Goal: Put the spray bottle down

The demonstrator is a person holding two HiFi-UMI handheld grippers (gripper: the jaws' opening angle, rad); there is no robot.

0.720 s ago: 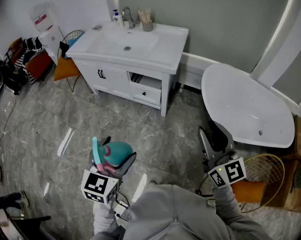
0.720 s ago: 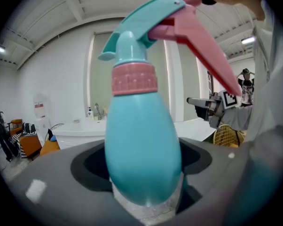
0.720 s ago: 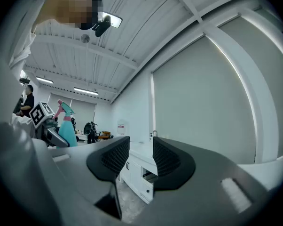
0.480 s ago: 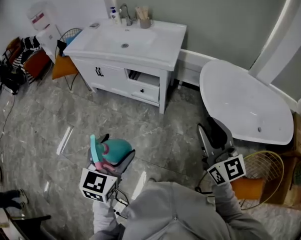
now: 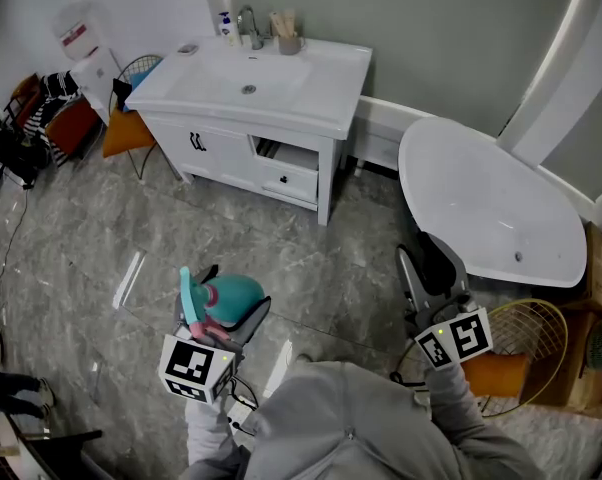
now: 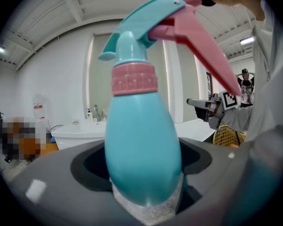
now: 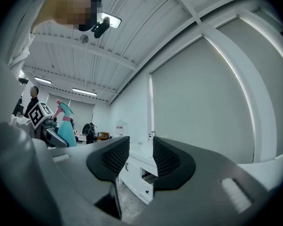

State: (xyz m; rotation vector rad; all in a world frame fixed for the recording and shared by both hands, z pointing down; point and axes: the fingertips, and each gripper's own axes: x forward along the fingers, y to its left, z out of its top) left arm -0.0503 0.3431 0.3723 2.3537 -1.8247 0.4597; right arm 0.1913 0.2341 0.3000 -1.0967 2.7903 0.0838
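A teal spray bottle (image 5: pixel 229 296) with a pink collar and trigger stands upright in my left gripper (image 5: pixel 225 306), low over the grey marble floor at the lower left of the head view. In the left gripper view the bottle (image 6: pixel 141 145) fills the middle, and the left gripper (image 6: pixel 144 175) is shut on its lower body. My right gripper (image 5: pixel 428 266) is held out at the lower right, beside the bathtub. Its jaws stand a narrow gap apart with nothing between them (image 7: pixel 141 152). The bottle (image 7: pixel 66 128) shows small at the left of the right gripper view.
A white vanity (image 5: pixel 311 88) with a sink, a tap and small bottles stands ahead by the wall. A white bathtub (image 5: pixel 491 208) lies to the right, with a wire basket (image 5: pixel 529 340) near it. An orange seat (image 5: pixel 124 133) and a water dispenser (image 5: pixel 86 48) are at the far left.
The head view has shifted slightly, so the vanity sits a little higher in the picture. Both grippers and the bottle stay in nearly the same place.
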